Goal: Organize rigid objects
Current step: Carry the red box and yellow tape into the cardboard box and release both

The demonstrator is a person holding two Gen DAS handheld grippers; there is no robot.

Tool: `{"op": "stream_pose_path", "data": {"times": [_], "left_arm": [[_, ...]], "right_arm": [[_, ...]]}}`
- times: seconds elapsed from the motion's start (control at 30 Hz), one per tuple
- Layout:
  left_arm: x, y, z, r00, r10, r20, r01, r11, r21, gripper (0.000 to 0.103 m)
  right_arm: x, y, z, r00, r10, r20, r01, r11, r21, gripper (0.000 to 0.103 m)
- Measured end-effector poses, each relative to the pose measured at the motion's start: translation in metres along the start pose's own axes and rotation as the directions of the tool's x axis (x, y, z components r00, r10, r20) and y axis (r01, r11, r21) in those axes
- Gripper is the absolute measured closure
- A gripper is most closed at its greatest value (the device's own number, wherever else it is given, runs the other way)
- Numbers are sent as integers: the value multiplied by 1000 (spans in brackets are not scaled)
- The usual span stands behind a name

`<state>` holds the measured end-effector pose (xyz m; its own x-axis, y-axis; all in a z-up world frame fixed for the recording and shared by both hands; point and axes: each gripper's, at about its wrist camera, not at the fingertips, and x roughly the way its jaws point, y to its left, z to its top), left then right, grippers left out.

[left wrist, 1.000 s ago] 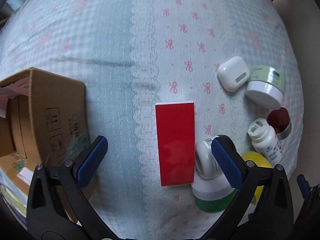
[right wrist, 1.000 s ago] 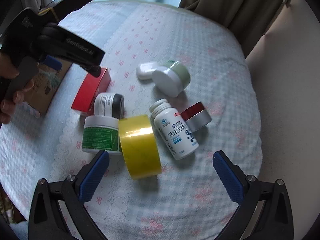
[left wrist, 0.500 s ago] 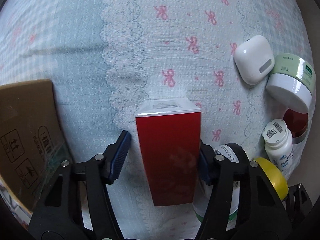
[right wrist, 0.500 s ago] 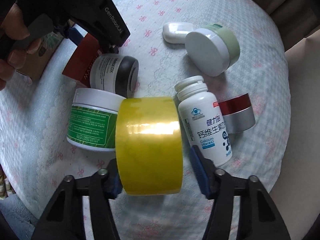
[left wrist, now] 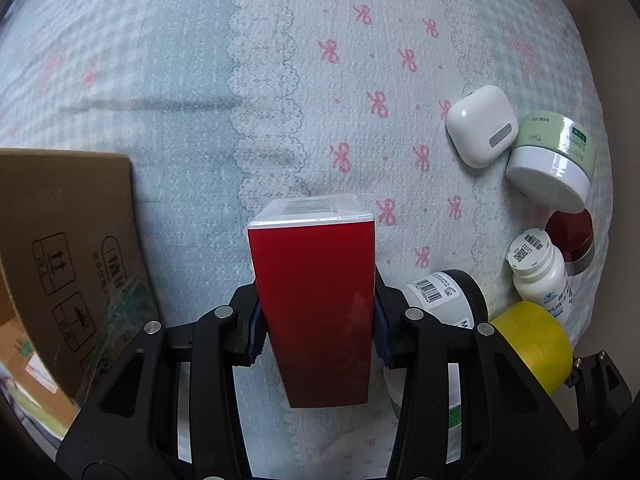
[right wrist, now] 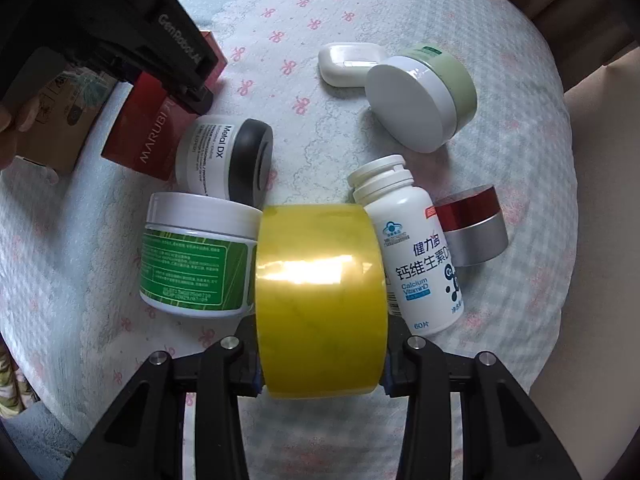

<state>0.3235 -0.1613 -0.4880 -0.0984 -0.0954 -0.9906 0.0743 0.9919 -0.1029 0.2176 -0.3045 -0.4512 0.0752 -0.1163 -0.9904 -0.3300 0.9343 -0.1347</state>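
My left gripper (left wrist: 316, 334) is shut on the red box (left wrist: 314, 300), its blue pads pressing both long sides; the box (right wrist: 148, 140) also shows in the right wrist view under the black left gripper. In the right wrist view my right gripper (right wrist: 320, 364) is shut on the yellow tape roll (right wrist: 320, 296), which stands on its edge between the jaws. That roll (left wrist: 536, 344) appears at the lower right of the left wrist view. Both grippers point down at the bow-patterned cloth (left wrist: 320, 80).
A cardboard box (left wrist: 68, 248) stands at the left. Around the tape lie a green-labelled jar (right wrist: 196, 256), a black-capped jar (right wrist: 228, 160), a white pill bottle (right wrist: 416, 252), a red-and-silver jar (right wrist: 472, 224), a pale green jar (right wrist: 424, 96) and a white earbud case (right wrist: 348, 62).
Both grippers came down and went from wide open to shut: the left onto the red box, the right onto the yellow tape roll.
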Motion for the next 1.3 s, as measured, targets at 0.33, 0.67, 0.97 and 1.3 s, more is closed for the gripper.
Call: {"op": "stream_pose_path", "data": {"times": [0.33, 0.67, 0.97, 1.3], "left_arm": [[-100, 10, -35, 989, -46, 141, 44, 999, 19, 65], [-214, -13, -78, 949, -99, 300, 82, 994, 69, 64], [-308, 39, -112, 903, -133, 408, 125, 991, 46, 65], [-348, 153, -117, 886, -146, 439, 126, 989, 75, 65]], "right_arm": [[-56, -26, -17, 999, -28, 39, 22, 991, 135, 65], [-175, -39, -34, 983, -108, 148, 79, 979, 191, 66], [-266, -10, -13, 967, -58, 249, 12, 982, 186, 66], [-314, 78, 31, 951, -18, 309, -55, 972, 227, 66]]}}
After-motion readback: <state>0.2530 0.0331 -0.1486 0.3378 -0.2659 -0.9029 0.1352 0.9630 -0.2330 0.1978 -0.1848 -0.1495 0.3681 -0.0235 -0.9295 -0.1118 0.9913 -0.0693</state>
